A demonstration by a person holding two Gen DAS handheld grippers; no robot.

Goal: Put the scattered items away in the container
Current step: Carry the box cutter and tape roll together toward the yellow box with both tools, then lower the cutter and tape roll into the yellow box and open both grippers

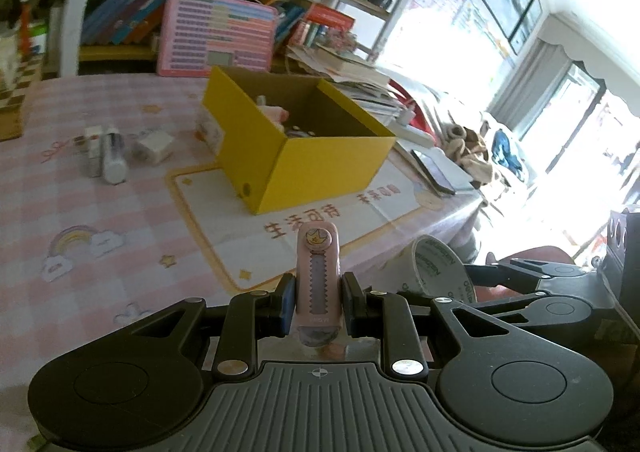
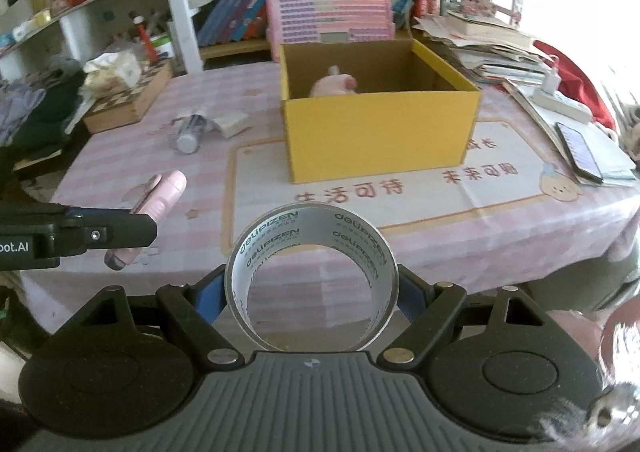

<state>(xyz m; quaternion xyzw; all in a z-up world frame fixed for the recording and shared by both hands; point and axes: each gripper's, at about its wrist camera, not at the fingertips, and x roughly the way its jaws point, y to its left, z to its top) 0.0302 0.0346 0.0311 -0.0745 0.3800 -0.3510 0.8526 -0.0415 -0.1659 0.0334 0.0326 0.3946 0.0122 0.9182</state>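
Grip comes first: your left gripper [image 1: 316, 302] is closed tight on a slim pink cutter [image 1: 318, 276], pads pinching its flat sides near the tail end, so most of the body sticks forward past the fingers; your right gripper [image 2: 312, 288] stands wide but is clamped across the outside of a tape roll [image 2: 311, 280], one blue pad on each side of the ring.

Both loads look light and stiff; neither should sag. The cutter is smooth plastic and held low down, so I judge it could pivot or slide if you swing hard; keep the squeeze on the flat faces and off the toothed slider. The roll has a slick, shiny rim and only two small contact spots, so it may twist in the jaws; hold it square across the widest part and don't crush it out of round.

The yellow box [image 2: 380, 127] sits ahead on the pink tablecloth [image 1: 100, 203], open at the top, with something pink and soft-looking already inside; both loads hang at the near edge of the table, well short of the box and outside it.

A tube [image 1: 113, 155], a small white block [image 1: 154, 145] and a little packet [image 1: 93, 149] lie left of the box, close together, not yet picked up; the tube looks round and likely to roll, so take it across its middle.
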